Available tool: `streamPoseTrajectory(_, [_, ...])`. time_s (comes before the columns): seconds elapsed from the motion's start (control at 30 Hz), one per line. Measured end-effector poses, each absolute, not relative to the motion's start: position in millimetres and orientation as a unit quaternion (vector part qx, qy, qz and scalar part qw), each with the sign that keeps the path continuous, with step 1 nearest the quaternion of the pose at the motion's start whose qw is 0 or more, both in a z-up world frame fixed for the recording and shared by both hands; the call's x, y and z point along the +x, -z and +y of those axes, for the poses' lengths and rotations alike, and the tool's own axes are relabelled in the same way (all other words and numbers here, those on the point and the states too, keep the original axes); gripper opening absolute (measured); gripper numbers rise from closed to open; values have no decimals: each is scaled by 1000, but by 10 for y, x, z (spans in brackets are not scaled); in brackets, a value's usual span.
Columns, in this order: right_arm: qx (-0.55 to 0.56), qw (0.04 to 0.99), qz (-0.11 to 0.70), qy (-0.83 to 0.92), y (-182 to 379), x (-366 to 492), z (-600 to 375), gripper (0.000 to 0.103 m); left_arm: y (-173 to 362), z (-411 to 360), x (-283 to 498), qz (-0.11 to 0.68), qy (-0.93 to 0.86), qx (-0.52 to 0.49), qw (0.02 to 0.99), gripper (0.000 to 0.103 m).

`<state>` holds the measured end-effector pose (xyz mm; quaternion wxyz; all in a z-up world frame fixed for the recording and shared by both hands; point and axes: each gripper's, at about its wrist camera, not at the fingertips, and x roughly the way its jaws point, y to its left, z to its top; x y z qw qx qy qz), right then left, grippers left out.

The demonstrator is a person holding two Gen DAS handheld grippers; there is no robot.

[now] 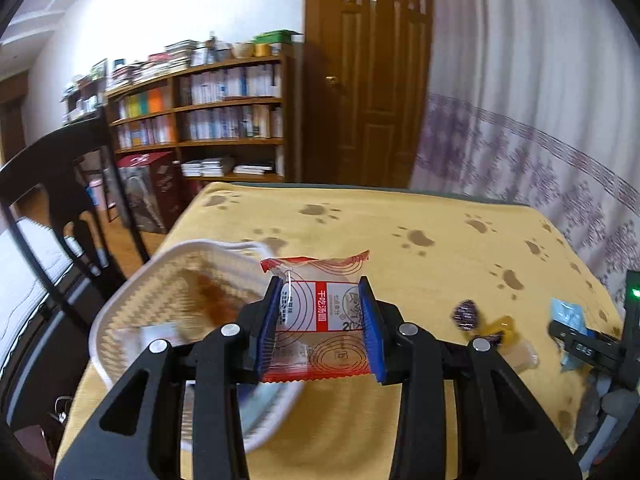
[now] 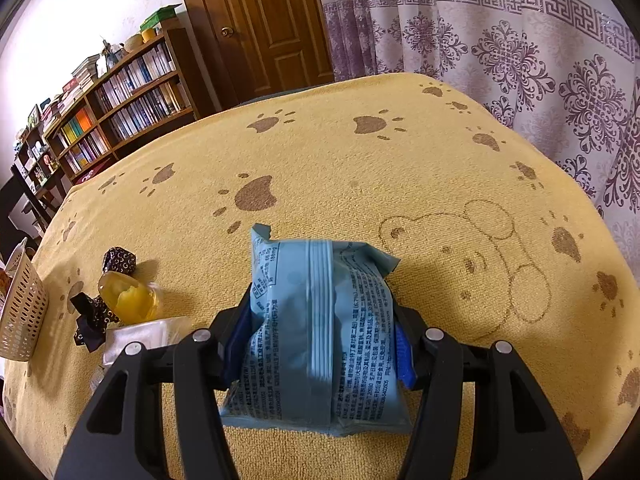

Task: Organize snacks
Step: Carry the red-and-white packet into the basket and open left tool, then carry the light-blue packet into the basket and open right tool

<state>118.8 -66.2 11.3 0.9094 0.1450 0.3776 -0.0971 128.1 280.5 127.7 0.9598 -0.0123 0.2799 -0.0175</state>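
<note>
My left gripper (image 1: pixel 320 328) pinches a red and white snack packet (image 1: pixel 318 320) between its blue jaws. The packet hangs in the air, just past the right rim of the white basket (image 1: pixel 132 280), not yet over the middle. My right gripper (image 2: pixel 320 340) squeezes a light blue snack bag (image 2: pixel 316 336) and holds it a little above the yellow worktop (image 2: pixel 360 160).

More snacks sit on the worktop between the basket and my right gripper: a yellow jelly cup (image 2: pixel 132 298), some dark wrapped candies (image 2: pixel 120 262) and a small white packet (image 2: pixel 140 338).

What could go wrong? If I let go of the red packet here, I think it could hit the rim and slide onto the worktop. It looks thin and slippery, so it could also slip out if I tilt too much. The blue bag looks puffy, and a hard squeeze might crush what is inside. My two grippers are near each other, so they could bump, or knock the jelly cup over.
</note>
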Motion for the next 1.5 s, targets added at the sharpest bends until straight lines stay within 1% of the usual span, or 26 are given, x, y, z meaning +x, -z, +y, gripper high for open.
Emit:
streamPoseTrajectory(0.37, [147, 909, 376, 102, -113, 1172, -684, 57, -1261, 3443, 1240, 277, -42, -49, 959, 38])
streamPoseTrajectory(0.43, [147, 909, 376, 103, -115, 1173, -688, 57, -1252, 3518, 1223, 275, -49, -58, 958, 46])
streamPoseTrajectory(0.47, [147, 909, 376, 103, -115, 1174, -691, 57, -1254, 3568, 1216, 273, -53, -64, 958, 60])
streamPoseTrajectory(0.5, [147, 909, 376, 103, -114, 1175, -692, 57, -1270, 3610, 1203, 268, -56, -69, 959, 68])
streamPoseTrajectory(0.53, [147, 909, 376, 103, -114, 1177, -694, 57, -1286, 3633, 1198, 264, -58, -72, 960, 69])
streamPoseTrajectory(0.77, [146, 909, 376, 104, -113, 1178, -698, 57, -1400, 3914, 1107, 244, -86, -101, 961, 71])
streamPoseTrajectory(1.0, [141, 908, 378, 116, -116, 1180, -691, 57, -1462, 3987, 1051, 234, -96, -106, 962, 71])
streamPoseTrajectory(1.03, [139, 907, 380, 121, -122, 1184, -688, 57, -1467, 3992, 1047, 231, -100, -105, 962, 71])
streamPoseTrajectory(1.1, [143, 904, 383, 126, -137, 1178, -674, 57, -1476, 4013, 1038, 227, -104, -106, 962, 77])
streamPoseTrajectory(1.13, [146, 904, 383, 124, -151, 1172, -662, 57, -1471, 4009, 1038, 226, -105, -106, 963, 78])
streamPoseTrajectory(1.2, [149, 906, 378, 118, -217, 1149, -605, 57, -1466, 4026, 1037, 226, -106, -109, 962, 78])
streamPoseTrajectory(1.37, [130, 925, 346, 84, -580, 1121, -258, 57, -1457, 4057, 1057, 230, -103, -114, 961, 78])
streamPoseTrajectory(1.5, [103, 938, 330, 35, -834, 1151, 201, 57, -1460, 4060, 1051, 226, -104, -116, 961, 84])
